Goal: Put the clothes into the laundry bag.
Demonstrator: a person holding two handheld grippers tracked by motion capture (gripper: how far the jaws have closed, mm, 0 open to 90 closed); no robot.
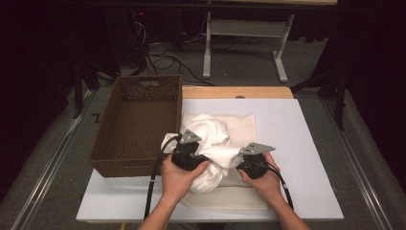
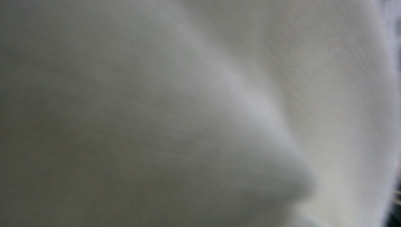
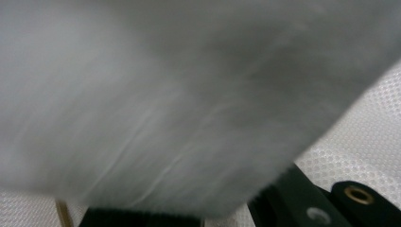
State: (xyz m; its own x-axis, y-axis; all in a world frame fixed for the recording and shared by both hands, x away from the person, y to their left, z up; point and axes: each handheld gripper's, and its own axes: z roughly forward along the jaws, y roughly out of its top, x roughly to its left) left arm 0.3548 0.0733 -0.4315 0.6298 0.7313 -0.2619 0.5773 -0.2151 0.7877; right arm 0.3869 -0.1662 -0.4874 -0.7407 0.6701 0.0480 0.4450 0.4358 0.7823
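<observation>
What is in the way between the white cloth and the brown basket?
Nothing visible. The bundled white cloth sits on a mesh mat right beside the open brown basket, held between the left gripper and the right gripper. Only the basket's own near wall has to be cleared.

White table (image 1: 306, 143): wicker basket (image 1: 136, 124) left, mesh mat (image 1: 244, 127) centre under white cloth (image 1: 213, 136).

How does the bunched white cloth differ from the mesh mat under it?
The white cloth is crumpled into a raised heap; the mesh mat lies flat on the table. The cloth looks smooth and bright white in the right gripper view; the mat shows a dotted mesh weave and is slightly creamier. Both claws are at the cloth; the mat lies untouched beneath. Both are pale fabric.
</observation>
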